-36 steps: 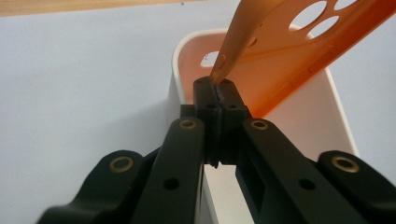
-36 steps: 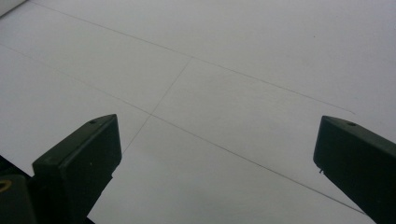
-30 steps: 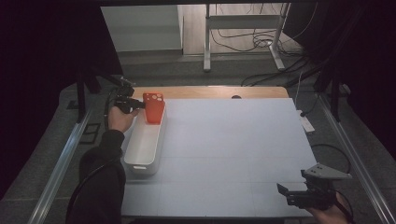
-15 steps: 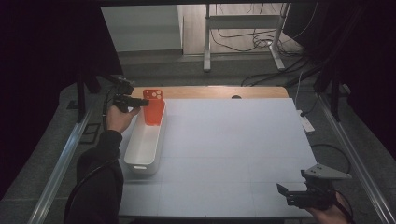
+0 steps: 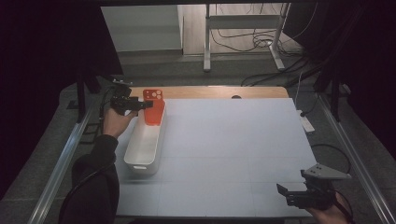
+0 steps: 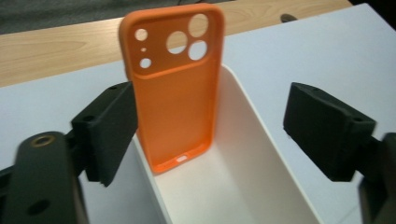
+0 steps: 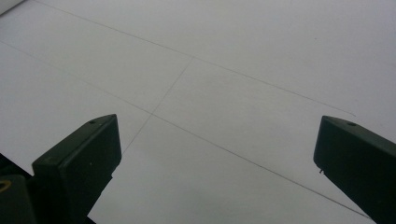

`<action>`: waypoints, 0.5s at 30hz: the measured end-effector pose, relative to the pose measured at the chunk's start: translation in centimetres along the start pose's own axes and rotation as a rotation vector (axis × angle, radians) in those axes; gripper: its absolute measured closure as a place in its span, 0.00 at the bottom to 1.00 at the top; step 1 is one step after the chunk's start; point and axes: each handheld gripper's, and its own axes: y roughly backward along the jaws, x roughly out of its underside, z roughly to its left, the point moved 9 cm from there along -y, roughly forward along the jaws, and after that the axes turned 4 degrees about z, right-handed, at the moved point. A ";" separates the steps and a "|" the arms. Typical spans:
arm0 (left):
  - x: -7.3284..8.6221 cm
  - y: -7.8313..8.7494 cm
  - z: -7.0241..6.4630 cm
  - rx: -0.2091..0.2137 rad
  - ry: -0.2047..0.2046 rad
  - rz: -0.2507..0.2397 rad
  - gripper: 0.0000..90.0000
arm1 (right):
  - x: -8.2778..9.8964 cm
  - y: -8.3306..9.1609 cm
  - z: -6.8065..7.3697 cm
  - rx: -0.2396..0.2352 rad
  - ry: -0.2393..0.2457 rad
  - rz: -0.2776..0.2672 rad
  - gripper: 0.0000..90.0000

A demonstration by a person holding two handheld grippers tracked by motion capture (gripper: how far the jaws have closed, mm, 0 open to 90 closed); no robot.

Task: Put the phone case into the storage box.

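Orange silicone phone case (image 6: 175, 88) stands upright in the white plastic bin (image 6: 243, 186) — placed; left claw (image 6: 210, 135), jaws just spreading, releases it; right claw (image 7: 215, 154) idles, spread.

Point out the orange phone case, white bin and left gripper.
orange phone case (image 6: 175, 107): left gripper view, middle of its back.
white bin (image 5: 140, 158): high view, near inner floor.
left gripper (image 6: 210, 135): left gripper view, midway between fingertips.

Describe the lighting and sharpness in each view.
High view: the white table is lit, its surroundings nearly black, the picture soft. Left gripper view: the orange phone case is crisp, the near fingers blurred. Right gripper view: dim, even grey light, no glare.
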 end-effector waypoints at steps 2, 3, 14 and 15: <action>0.1 0.1 -0.1 0.000 -0.007 -0.001 0.13 | 0.0 0.0 0.0 0.000 0.000 0.000 0.00; 0.1 0.1 -0.2 0.001 -0.014 0.001 0.13 | 0.0 0.0 0.0 0.000 0.000 0.000 0.00; 0.7 0.2 -0.9 -0.015 -0.063 0.000 0.03 | 0.0 0.0 0.0 0.000 0.002 0.003 0.00; 0.8 0.2 -0.9 -0.016 -0.067 -0.002 0.03 | 0.0 0.0 0.0 0.000 0.003 0.003 0.00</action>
